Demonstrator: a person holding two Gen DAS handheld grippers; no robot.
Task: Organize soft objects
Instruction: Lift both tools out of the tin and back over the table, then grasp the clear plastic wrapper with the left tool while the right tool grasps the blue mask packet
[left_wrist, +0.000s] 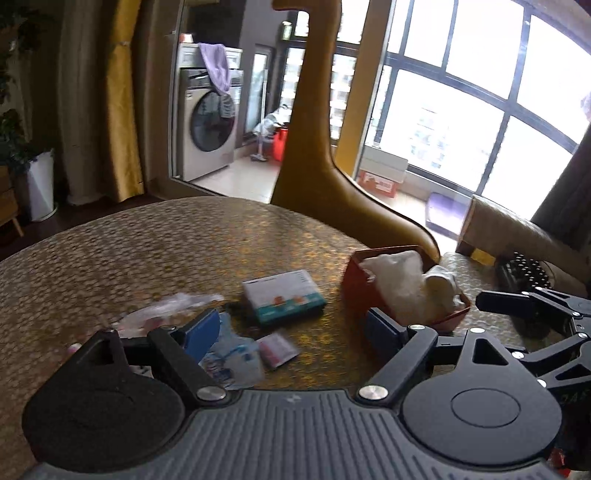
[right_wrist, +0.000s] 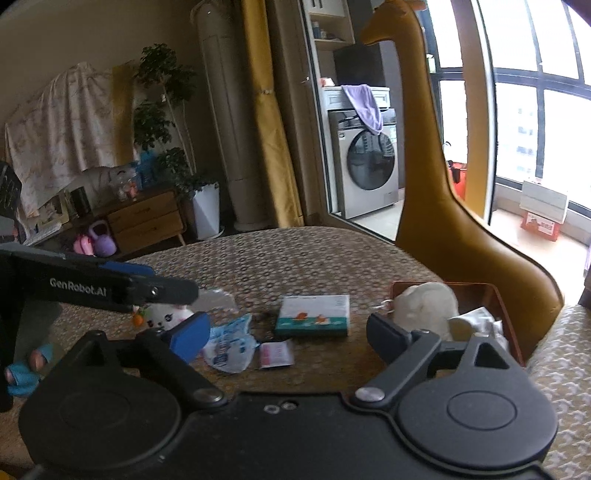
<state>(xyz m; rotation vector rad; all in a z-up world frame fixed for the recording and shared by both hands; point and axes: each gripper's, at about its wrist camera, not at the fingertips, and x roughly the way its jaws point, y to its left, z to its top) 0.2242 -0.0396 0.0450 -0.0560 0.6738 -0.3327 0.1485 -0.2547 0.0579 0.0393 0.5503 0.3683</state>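
On the patterned round table (left_wrist: 147, 251) stands a red box (left_wrist: 354, 284) holding white soft things (left_wrist: 406, 288); a white plush (right_wrist: 424, 306) lies in it. Left of it lie a teal-and-white pack (left_wrist: 284, 297), a blue-white packet (left_wrist: 232, 358), a small pink packet (left_wrist: 277, 349) and a clear plastic bag (left_wrist: 173, 306). A small white plush toy (right_wrist: 166, 317) sits at the left. My left gripper (left_wrist: 293, 330) hangs open over the packets, holding nothing. My right gripper (right_wrist: 290, 334) is open and empty too, its right finger close by the red box.
A tall mustard giraffe-shaped figure (left_wrist: 314, 147) rises just behind the red box. A second patterned surface (right_wrist: 561, 369) adjoins the table on the right, with a black studded thing (left_wrist: 524, 269) on it. Beyond the table's far edge are a glass door and a washing machine (right_wrist: 369, 166).
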